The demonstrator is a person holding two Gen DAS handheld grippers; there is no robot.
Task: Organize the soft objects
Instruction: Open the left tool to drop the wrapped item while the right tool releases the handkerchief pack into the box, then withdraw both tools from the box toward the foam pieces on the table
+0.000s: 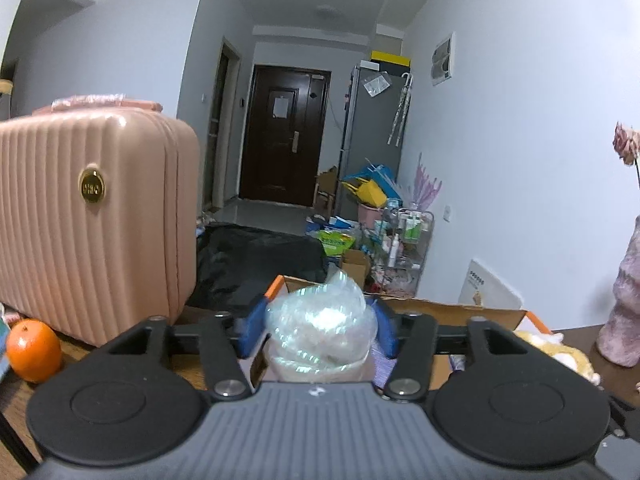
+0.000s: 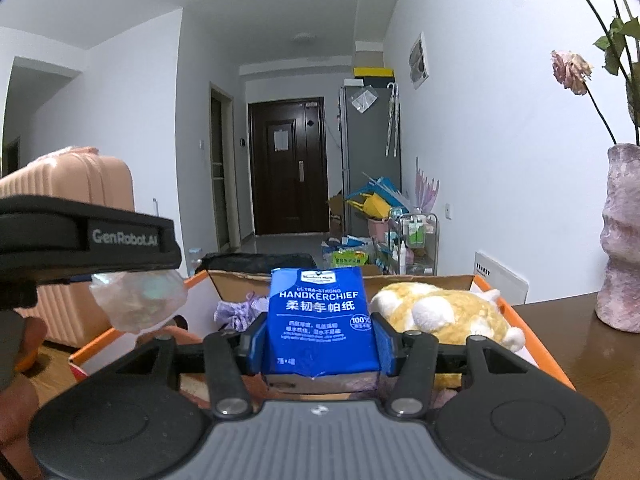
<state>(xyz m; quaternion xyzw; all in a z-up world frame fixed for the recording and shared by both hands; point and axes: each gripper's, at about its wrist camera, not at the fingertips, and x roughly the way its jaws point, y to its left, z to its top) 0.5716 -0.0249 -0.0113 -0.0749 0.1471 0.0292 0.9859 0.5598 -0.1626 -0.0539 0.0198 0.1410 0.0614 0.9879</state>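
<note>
I am seeing my left tongs (image 1: 318, 330) standing part open around a crinkly clear plastic bundle (image 1: 322, 320); whether the blue pads are still pressing it I cannot tell. My right tongs (image 2: 320, 340) are gripping a blue handkerchief pack (image 2: 320, 320) upright over the open cardboard box (image 2: 420, 280) on the counter (image 2: 560, 320). A yellow plush toy (image 2: 440, 312) is lying in the box at two o'clock of the pack, with the pink suitcase (image 1: 92, 216) at ten o'clock

Pink suitcase (image 1: 92, 224), orange (image 1: 34, 355), pink vase (image 2: 620, 240), dk door (image 1: 280, 136)
</note>
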